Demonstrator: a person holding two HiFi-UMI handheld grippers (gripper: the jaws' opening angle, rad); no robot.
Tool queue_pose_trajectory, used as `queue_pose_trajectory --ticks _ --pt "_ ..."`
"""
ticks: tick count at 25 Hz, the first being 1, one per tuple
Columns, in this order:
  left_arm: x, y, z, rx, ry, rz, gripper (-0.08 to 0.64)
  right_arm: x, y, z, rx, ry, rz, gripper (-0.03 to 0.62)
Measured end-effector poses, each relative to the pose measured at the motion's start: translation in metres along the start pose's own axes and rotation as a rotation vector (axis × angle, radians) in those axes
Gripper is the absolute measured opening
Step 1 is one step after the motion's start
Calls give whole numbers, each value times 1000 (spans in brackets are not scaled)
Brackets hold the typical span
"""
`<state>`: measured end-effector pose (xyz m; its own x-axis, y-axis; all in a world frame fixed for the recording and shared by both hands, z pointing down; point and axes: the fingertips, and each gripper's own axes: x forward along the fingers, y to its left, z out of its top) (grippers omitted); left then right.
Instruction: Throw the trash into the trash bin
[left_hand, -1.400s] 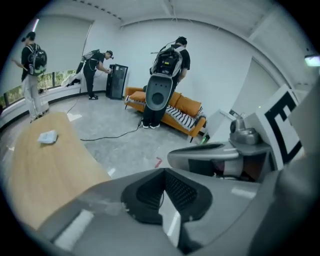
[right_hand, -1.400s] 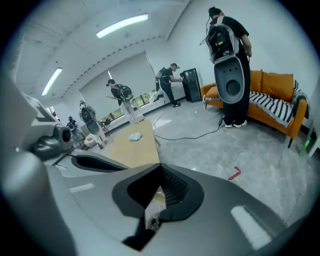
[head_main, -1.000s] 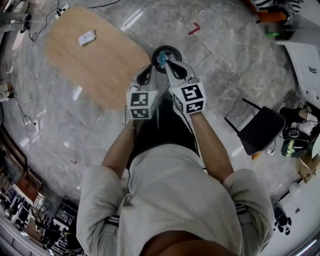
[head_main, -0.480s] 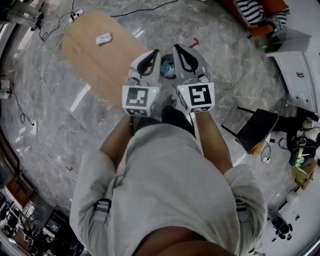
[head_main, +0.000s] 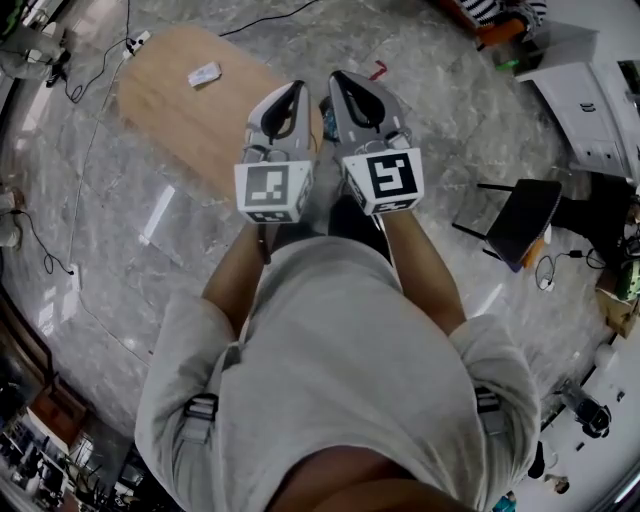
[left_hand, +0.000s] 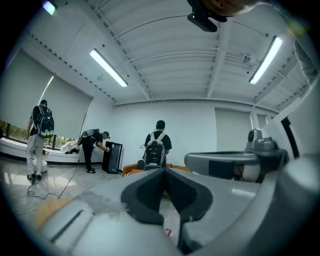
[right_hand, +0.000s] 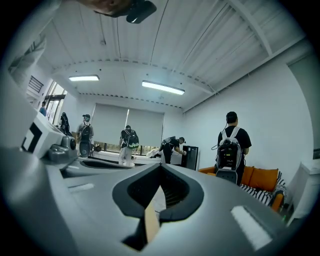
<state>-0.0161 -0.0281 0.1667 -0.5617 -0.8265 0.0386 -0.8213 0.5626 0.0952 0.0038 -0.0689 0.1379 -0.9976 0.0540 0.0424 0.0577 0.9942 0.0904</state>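
At the far left, a brown surface (head_main: 190, 120) stands on the grey floor (head_main: 130, 270). A small white thing (head_main: 205, 74) lies near its far edge. I cannot tell if it is trash.

The person holds both grippers up, side by side, pointing away from the body. The left gripper (head_main: 296, 88) has its jaws shut tight, tip to tip. You can see this in the left gripper view (left_hand: 164, 170), with only floor showing through the gap behind the tips.

Between the two grippers a dark bit of the bin (head_main: 323, 104) shows down on the floor. The rest of the bin is hidden behind them. It stands just past the right edge of the surface.

The right gripper (head_main: 338, 78) is just beside the left one. Its jaws are clenched too (right_hand: 161, 165), holding nothing.

Well off to the right stands a black chair (head_main: 525, 225).
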Motion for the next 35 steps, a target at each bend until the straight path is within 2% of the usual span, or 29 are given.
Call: queue_pose_trajectory --ticks 5,9,14,19,23,28,32,35 --pt "-25 8 -9 -20 24 -1 18 -7 25 -11 20 38 11 8" --pt "-42 19 -19 -86 14 45 18 -1 45 -20 16 62 73 8" --pt "-63 58 -31 -61 44 172 18 32 79 -23 51 42 212 8" --pt "-111 126 -38 -75 72 407 18 79 150 -12 86 -8 425 8" --pt "-144 158 -31 -74 45 545 18 92 185 -1 92 -57 544 8" --pt "-180 185 -30 -43 55 645 18 107 221 -1 117 -58 620 8" --pt "-215 226 -34 -84 54 695 18 128 265 -5 107 -31 639 8" --pt "-242 268 -38 -92 59 704 18 149 307 -13 90 -4 636 8"
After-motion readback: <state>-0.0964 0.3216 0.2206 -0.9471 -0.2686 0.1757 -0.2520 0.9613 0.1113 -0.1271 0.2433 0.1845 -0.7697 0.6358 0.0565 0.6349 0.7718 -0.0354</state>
